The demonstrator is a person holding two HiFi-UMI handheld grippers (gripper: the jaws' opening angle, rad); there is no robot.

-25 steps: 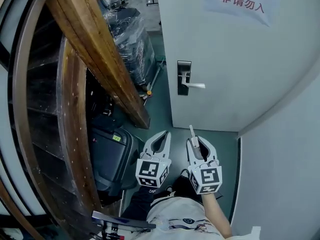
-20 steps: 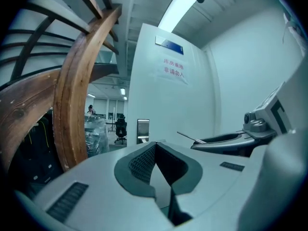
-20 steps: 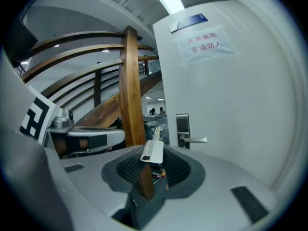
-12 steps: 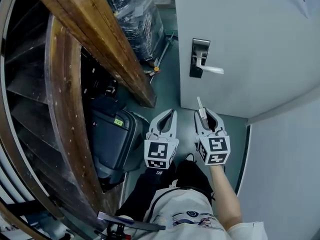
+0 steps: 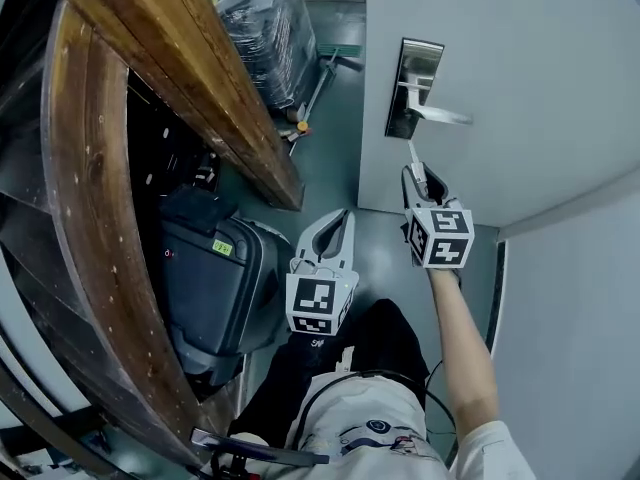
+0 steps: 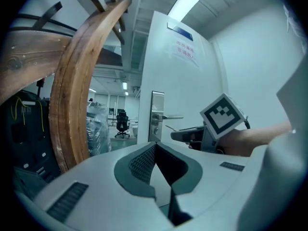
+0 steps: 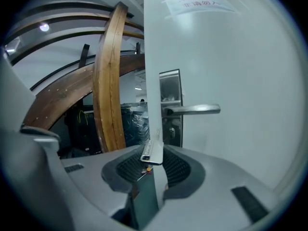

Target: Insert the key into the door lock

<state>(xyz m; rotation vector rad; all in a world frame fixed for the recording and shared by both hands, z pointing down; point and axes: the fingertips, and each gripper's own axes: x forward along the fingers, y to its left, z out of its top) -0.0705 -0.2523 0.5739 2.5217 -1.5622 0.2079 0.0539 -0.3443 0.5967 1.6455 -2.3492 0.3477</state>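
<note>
The right gripper (image 5: 418,176) is clamping the key (image 5: 412,154), its blade pointing up at the door's (image 5: 540,58) lock plate (image 5: 412,83) close ahead, while the left gripper (image 5: 342,220) is hovering nearby with jaws together, holding nothing.

The left hand-held gripper (image 6: 155,147), jaws together and empty, faces a white door (image 6: 211,81). Near its silver lock plate (image 6: 157,113) the right hand-held gripper (image 6: 175,134) holds out a thin metal key (image 6: 170,127).
</note>
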